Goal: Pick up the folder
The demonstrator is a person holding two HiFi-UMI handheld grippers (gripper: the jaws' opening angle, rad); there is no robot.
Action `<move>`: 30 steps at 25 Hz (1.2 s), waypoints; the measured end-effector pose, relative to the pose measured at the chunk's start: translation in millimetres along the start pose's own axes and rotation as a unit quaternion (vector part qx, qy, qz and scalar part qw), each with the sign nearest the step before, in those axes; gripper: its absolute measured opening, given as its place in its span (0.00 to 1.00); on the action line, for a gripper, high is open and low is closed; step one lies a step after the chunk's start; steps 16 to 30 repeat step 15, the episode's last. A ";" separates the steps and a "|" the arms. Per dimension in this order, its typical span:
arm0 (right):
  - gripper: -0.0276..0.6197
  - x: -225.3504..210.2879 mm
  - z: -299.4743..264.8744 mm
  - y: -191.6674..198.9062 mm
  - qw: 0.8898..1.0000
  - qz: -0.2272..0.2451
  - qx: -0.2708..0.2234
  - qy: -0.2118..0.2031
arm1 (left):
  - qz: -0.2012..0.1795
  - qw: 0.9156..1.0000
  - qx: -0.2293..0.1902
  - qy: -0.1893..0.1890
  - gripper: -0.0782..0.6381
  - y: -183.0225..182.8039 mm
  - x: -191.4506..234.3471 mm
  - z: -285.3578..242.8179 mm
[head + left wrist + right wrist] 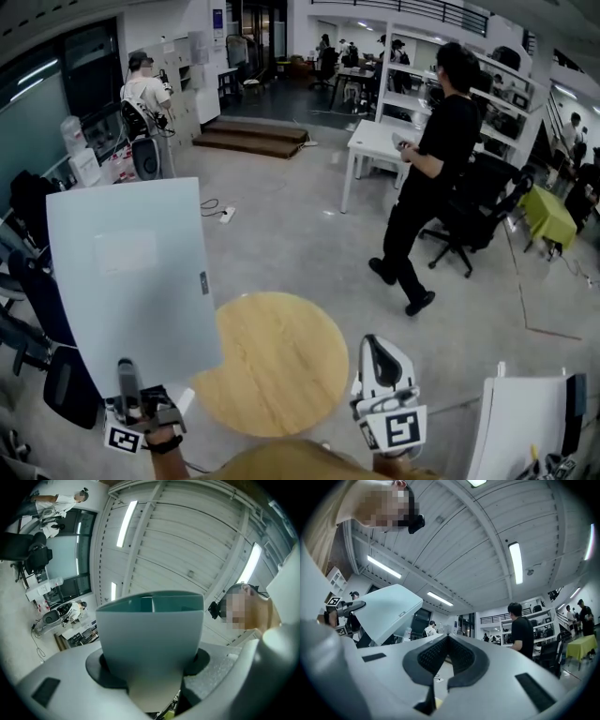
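L gripper (131,394) is clamped on the bottom edge of the pale blue-grey folder (131,272), which is held upright in the air, tilted a bit, above the left side of the round wooden table (272,366). The folder hides part of the tabletop and most of the L jaws in head view. In the L gripper view it fills the gap btwn the jaws and blocks the middle of the pic. R gripper (380,352) is closed w/ nothing in it, near the table's right edge. Both hands are cut off at the bottom of the frame.
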State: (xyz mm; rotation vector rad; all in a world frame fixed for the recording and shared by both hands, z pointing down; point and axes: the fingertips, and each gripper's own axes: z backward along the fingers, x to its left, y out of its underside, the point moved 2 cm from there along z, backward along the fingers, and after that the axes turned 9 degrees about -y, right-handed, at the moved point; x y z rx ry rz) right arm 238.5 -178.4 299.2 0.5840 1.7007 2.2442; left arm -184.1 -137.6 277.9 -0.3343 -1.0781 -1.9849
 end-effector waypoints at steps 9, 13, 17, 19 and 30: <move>0.04 0.8 7.0 0.1 1.000 0.007 0.003 0.009 | 0.023 1.000 0.010 0.005 0.50 8.8 6.1 -2.2; 0.04 4.7 0.9 -7.7 1.000 0.011 0.011 0.014 | 0.033 0.999 0.012 0.003 0.50 0.9 10.3 -10.1; 0.04 6.4 -3.9 -13.4 1.000 0.011 0.012 0.016 | 0.036 0.999 0.013 0.003 0.50 -4.9 11.9 -15.5; 0.04 6.4 -3.9 -13.4 1.000 0.011 0.012 0.016 | 0.036 0.999 0.013 0.003 0.50 -4.9 11.9 -15.5; 0.04 6.4 -3.9 -13.4 1.000 0.011 0.012 0.016 | 0.036 0.999 0.013 0.003 0.50 -4.9 11.9 -15.5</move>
